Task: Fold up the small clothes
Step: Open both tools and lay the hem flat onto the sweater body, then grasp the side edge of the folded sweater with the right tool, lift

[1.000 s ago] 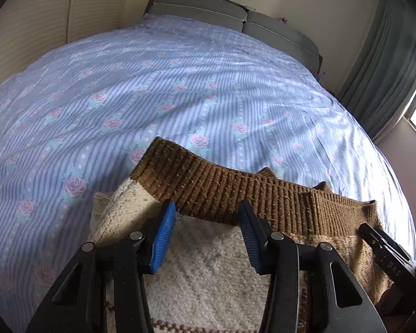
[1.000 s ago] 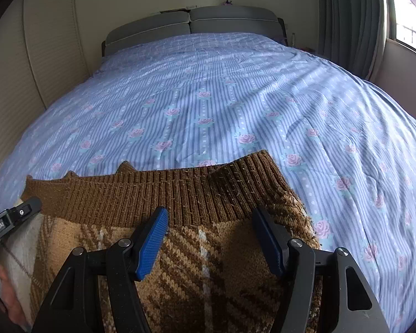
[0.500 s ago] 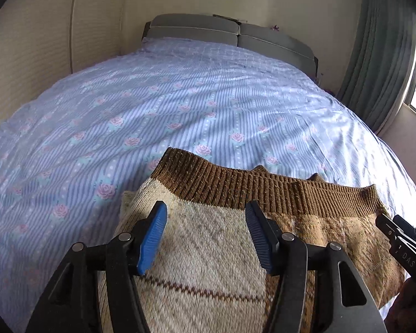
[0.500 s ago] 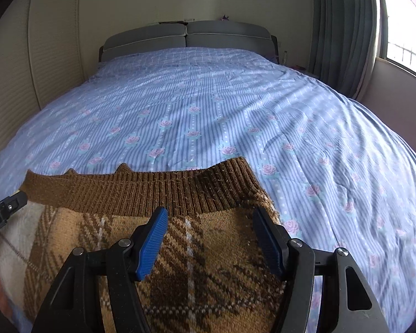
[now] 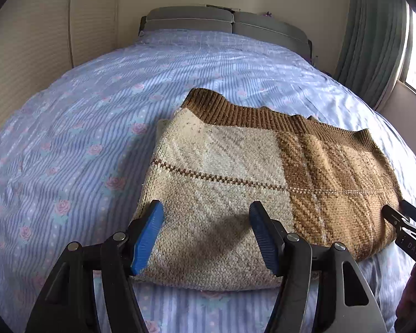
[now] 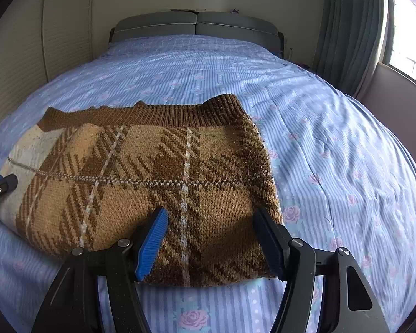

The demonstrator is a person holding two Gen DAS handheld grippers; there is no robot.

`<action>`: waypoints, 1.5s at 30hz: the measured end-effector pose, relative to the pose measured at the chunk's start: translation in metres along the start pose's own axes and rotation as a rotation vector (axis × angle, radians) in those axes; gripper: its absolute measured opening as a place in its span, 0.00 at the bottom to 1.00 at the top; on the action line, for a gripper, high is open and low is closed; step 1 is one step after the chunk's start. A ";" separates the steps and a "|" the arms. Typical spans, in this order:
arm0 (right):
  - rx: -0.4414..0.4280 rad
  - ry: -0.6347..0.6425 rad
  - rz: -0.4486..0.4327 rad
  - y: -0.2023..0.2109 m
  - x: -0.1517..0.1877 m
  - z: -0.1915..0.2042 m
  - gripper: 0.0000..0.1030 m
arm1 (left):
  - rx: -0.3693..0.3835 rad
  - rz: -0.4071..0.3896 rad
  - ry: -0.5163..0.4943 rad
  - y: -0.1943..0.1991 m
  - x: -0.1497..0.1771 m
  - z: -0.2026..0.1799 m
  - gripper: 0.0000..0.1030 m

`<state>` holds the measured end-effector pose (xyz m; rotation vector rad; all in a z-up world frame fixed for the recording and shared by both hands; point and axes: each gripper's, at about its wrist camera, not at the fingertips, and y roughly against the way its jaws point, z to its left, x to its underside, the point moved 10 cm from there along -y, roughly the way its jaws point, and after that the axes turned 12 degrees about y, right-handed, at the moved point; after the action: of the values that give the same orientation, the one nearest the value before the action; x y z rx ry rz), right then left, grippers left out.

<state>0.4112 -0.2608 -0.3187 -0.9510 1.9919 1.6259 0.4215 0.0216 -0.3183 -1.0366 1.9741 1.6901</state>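
On the blue rose-print striped bedspread [image 5: 77, 127], lying flat and folded: brown-and-cream argyle knitted sweater [image 5: 235, 172]. Over its near edge, left gripper [image 5: 208, 238], blue pads wide apart after just spreading, gripping nothing. Alongside, right gripper [image 6: 213, 244], equally wide, also just widened slightly, empty above the knit's near right corner.

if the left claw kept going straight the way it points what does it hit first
Most likely the folded sweater: the left claw points down at its cream half, jaws open with nothing between them. The bedspread lies beyond. Depth is hard to judge here.
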 end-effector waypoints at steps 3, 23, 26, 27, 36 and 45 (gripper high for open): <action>0.014 0.025 0.000 -0.004 0.000 0.002 0.67 | -0.005 0.003 0.024 0.002 -0.001 0.002 0.62; -0.337 -0.270 -0.052 0.012 -0.011 -0.087 0.72 | 0.010 0.005 0.034 0.040 -0.018 -0.075 0.70; -0.430 -0.276 -0.026 -0.011 -0.019 -0.088 0.64 | 0.004 0.000 0.018 0.037 -0.019 -0.089 0.70; -0.448 -0.279 -0.016 -0.017 -0.020 -0.089 0.64 | 0.001 -0.002 0.009 0.037 -0.019 -0.094 0.70; -0.685 -0.290 0.090 -0.072 -0.014 -0.066 0.46 | -0.031 -0.022 0.002 0.025 -0.022 -0.106 0.70; -0.815 -0.301 0.110 -0.094 -0.025 -0.043 0.45 | -0.050 -0.006 0.019 0.013 -0.023 -0.095 0.70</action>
<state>0.5000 -0.3046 -0.3565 -0.7710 1.1833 2.5369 0.4470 -0.0611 -0.2716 -1.0788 1.9479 1.7414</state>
